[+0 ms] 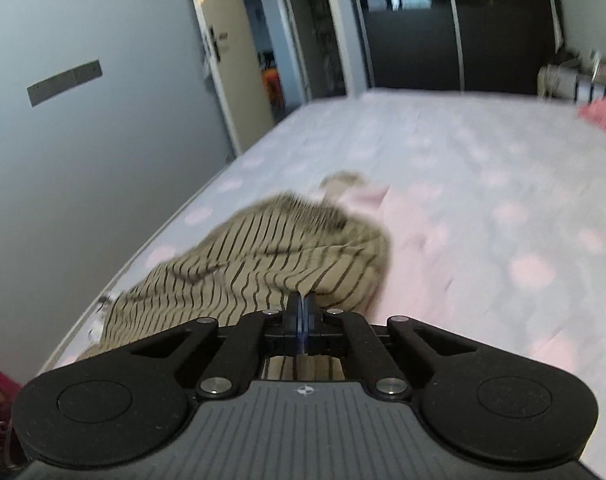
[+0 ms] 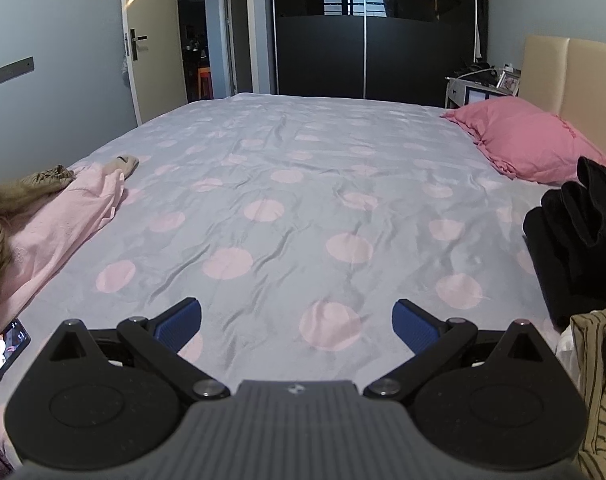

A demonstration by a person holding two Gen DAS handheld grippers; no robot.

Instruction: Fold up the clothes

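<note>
Bedding first: your bed (image 2: 287, 184) carries a grey sheet with pink dots, and its whole middle lies bare, so you have room to lay a garment flat. A pink pillow (image 2: 531, 140) sits at the far right by the headboard, well apart from the work. Near your right side a black pile of clothes (image 2: 575, 240) is stacked, with another striped piece (image 2: 599, 380) just in front of it.

On the left edge of the bed lies a pink garment (image 2: 63, 216), and on top of it the striped shirt (image 1: 263, 264), bunched and creased. Your left gripper (image 1: 303, 312) is clenched, its blue pads pressed together right at the shirt's near fold; the picture is blurred, so whether cloth is truly pinched between them I cannot tell. Your right gripper (image 2: 297, 320) stands released, jaws wide, hovering over bare sheet with nothing between them.

Risks, as I judge them: if the pinch caught only a thin fold, the shirt may slip free as you lift. If it caught the pink garment too, both will come up together. The shirt lies close to the bed's left edge, so a careless drag could tip it over the side. A phone (image 2: 1, 350) lies near your left; mind it.
</note>
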